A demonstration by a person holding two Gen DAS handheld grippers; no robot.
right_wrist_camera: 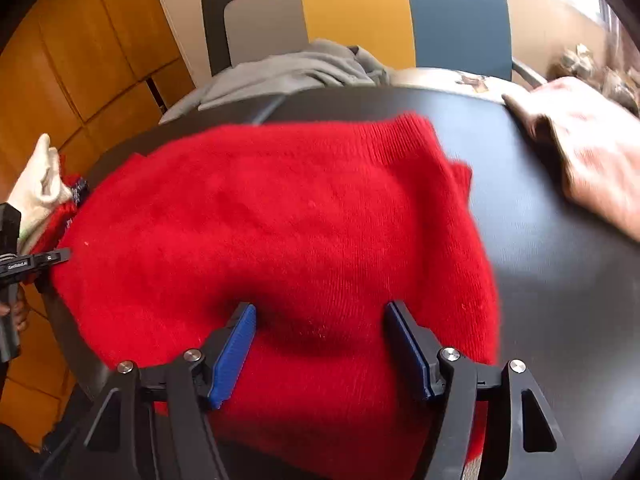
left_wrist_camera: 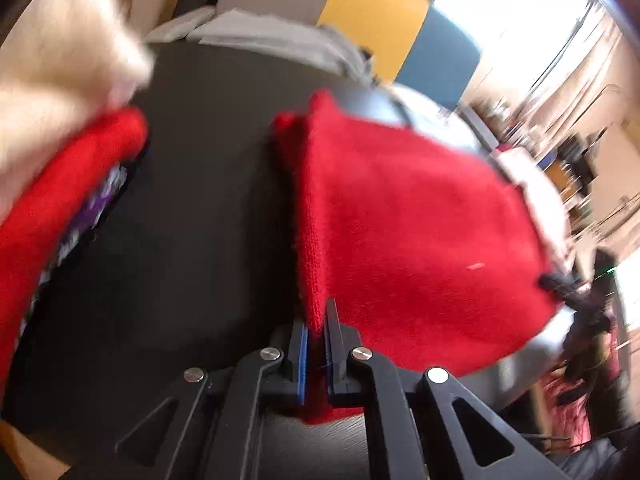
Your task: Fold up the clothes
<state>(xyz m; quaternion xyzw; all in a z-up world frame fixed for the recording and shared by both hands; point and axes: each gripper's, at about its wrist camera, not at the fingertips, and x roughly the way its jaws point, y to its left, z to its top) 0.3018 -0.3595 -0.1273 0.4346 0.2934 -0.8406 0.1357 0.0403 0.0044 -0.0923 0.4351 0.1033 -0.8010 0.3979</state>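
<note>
Knitwear fills the lower middle of both views: a red sweater (right_wrist_camera: 280, 232) lies spread over a dark round table (right_wrist_camera: 560, 280). In the right wrist view the right gripper (right_wrist_camera: 320, 344) sits at the bottom centre, its blue pads (right_wrist_camera: 234, 356) standing well apart with red cloth beneath and between them, neither pad pressing on it. In the left wrist view the left gripper (left_wrist_camera: 316, 344) at the bottom centre has its fingers together, clamped on a folded edge of the red sweater (left_wrist_camera: 400, 232), which rises to the right. At the left edge of that view a cream garment (left_wrist_camera: 60, 60) sits on another red one (left_wrist_camera: 60, 200). Further off, at the table's far rim, grey clothing (right_wrist_camera: 288, 68) lies heaped. Behind it stands a chair back (right_wrist_camera: 400, 12) in grey, yellow and blue panels. At the right edge of the right wrist view a blurred pinkish cloth (right_wrist_camera: 592, 160) rests on the table.
</note>
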